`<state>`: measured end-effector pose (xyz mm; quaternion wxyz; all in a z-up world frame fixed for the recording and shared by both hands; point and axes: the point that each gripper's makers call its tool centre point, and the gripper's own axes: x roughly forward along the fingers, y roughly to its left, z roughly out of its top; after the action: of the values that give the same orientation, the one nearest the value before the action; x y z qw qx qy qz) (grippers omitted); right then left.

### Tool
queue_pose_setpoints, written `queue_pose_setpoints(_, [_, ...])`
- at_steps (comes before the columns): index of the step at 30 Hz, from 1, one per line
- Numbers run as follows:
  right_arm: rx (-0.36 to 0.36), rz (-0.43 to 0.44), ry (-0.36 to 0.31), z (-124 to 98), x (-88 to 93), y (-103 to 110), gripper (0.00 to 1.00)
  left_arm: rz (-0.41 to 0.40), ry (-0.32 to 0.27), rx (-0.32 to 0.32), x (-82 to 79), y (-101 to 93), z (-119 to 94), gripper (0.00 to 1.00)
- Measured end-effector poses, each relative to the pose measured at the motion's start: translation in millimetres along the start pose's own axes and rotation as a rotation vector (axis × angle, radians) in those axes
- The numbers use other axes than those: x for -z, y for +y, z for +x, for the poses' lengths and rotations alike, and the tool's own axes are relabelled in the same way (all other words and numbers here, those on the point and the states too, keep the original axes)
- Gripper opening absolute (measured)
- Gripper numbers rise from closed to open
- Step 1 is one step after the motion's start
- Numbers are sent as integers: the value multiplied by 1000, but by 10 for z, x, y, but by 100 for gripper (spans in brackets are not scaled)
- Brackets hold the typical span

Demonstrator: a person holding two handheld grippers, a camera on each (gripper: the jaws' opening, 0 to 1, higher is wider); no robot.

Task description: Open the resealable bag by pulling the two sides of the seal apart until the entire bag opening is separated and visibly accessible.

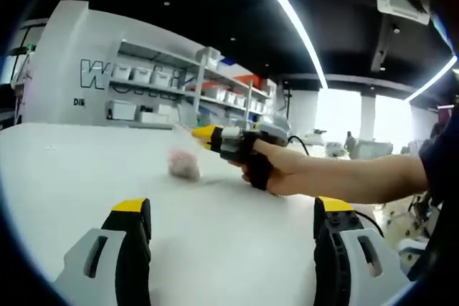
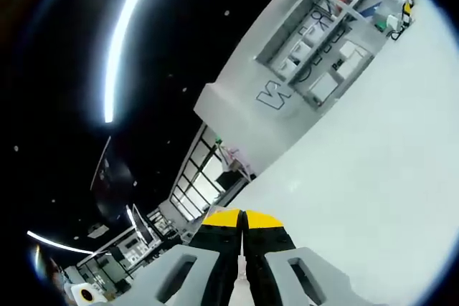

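Left gripper view: our left claw [image 1: 229, 238] is spread wide; the blurred pinkish resealable bag [image 1: 184, 165] lies on the white table [image 1: 215, 249] ahead. Our right claw [image 2: 242, 228], clenched empty, must release before we pinch opposite seal sides.

Table [image 1: 215, 249] is showing as a smooth matt white top, looking like laminate. Left gripper [image 1: 229, 231] is looking like matt grey plastic jaws with black inner faces and yellow tips, standing wide apart. Right gripper [image 2: 242, 221] is showing the same grey, black and yellow plastic, jaws pressed together. Bag [image 1: 184, 166] is reading as a soft, crinkled pinkish lump, too blurred to name the material. Shelves [image 1: 193, 91] are looking like pale painted metal.
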<state>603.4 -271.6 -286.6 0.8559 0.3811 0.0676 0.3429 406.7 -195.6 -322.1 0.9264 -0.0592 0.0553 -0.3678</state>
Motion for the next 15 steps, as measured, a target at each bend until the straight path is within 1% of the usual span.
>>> queue_pose_setpoints(3, [5, 2, 0, 102, -46, -66, 0, -4, -4, 3, -11, 2, 1, 93])
queue_pose_setpoints(7, [10, 4, 1, 148, -49, -82, 0, -5, -3, 5, -13, -4, 0, 93])
queue_pose_setpoints(10, [16, 6, 4, 267, -109, -153, 0, -7, -4, 6, -17, -4, 0, 93])
queue_pose_setpoints(13, [22, 1, 10, 316, -124, -171, 0, -11, -9, 8, -30, 2, 0, 93])
queue_pose_setpoints(15, [28, -4, 8, 361, -179, -209, 0, -13, -10, 8, -34, 5, -2, 93])
